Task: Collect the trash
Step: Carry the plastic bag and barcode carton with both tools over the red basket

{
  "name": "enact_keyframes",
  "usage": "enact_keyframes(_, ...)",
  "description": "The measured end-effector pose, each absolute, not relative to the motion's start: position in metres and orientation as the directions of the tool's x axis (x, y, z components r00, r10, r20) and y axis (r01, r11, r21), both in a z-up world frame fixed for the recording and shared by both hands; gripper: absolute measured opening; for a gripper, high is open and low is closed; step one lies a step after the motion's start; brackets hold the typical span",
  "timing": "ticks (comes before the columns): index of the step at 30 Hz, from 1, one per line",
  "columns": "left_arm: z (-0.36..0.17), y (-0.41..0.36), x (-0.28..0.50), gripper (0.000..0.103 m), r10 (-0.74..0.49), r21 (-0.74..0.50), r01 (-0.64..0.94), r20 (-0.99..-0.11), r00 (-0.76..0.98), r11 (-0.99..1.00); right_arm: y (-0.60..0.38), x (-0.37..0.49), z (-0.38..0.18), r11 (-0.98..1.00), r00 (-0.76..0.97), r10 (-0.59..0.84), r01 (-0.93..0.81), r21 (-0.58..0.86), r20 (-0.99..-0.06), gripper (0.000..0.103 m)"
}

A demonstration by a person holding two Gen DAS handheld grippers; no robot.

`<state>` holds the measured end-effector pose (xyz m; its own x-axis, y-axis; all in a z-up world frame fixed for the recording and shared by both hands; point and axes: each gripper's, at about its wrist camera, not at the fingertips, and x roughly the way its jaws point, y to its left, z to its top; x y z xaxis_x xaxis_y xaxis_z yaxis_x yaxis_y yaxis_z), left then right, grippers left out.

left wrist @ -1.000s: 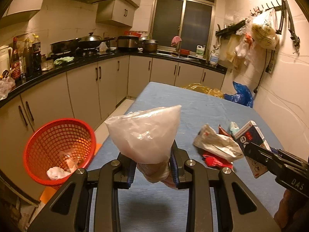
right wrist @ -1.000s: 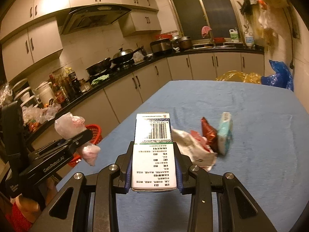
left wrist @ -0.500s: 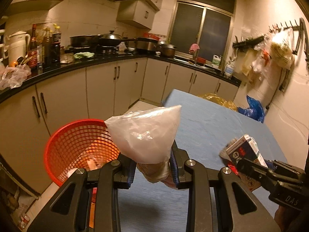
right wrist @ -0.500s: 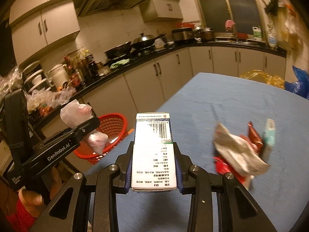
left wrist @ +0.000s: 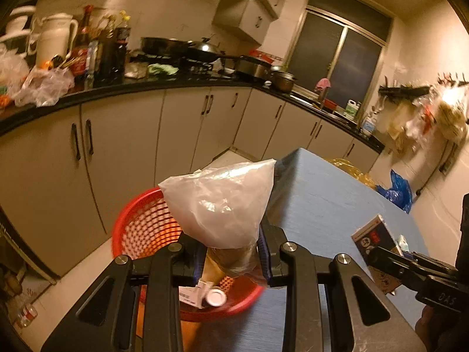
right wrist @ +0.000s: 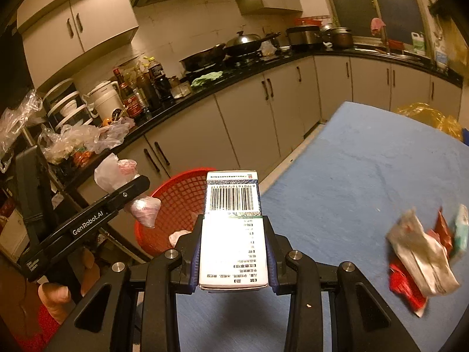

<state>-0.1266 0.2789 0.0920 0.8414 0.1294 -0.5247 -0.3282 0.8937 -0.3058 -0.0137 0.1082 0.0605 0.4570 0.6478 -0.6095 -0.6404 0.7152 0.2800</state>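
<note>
**Two items in hand, both bound for the red basket**

Landmark: red basket (left wrist: 140, 228), a mesh bin on the floor beside the near corner of the blue table (left wrist: 328, 202). It already holds a small carton and a white cap, with a pale wad visible in the right wrist view.

Item 1. Plastic bag (left wrist: 219, 202), translucent white, crumpled, bulging to a loose cone above the jaws with a brownish wad below them. Left gripper (left wrist: 231, 258) is closed on its neck. Position: directly above the basket's near rim. Soft and light; likely to cling to the pads on release.

Item 2. Carton (right wrist: 233, 228), a flat white box with a barcode on its upper panel and printed text below. Right gripper (right wrist: 233, 258) is clamped on its two long sides. Position: over the table edge, just table-side of the basket and not yet above it.

Handling note for the drop: bring each gripper fully over the basket's opening before parting the jaws, and lower it to shorten the fall. Release the bag first and open wide, since the film may stick. The carton needs further travel toward the basket.

Remaining: crumpled wrapper (right wrist: 422, 255) with red and teal packets touching it, on the table well apart from the basket.
</note>
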Motion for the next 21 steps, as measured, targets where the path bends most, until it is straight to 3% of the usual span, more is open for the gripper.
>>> enact_keyframes(21, 0.056, 0.318, -0.116, 0.028, 0.154, -0.284, -0.391, -0.603, 0.783, 0.875, 0.202, 0.028, 0.035, 0.669, 0.313, 0.661, -0.657, 0.347, -0.682, 0.038)
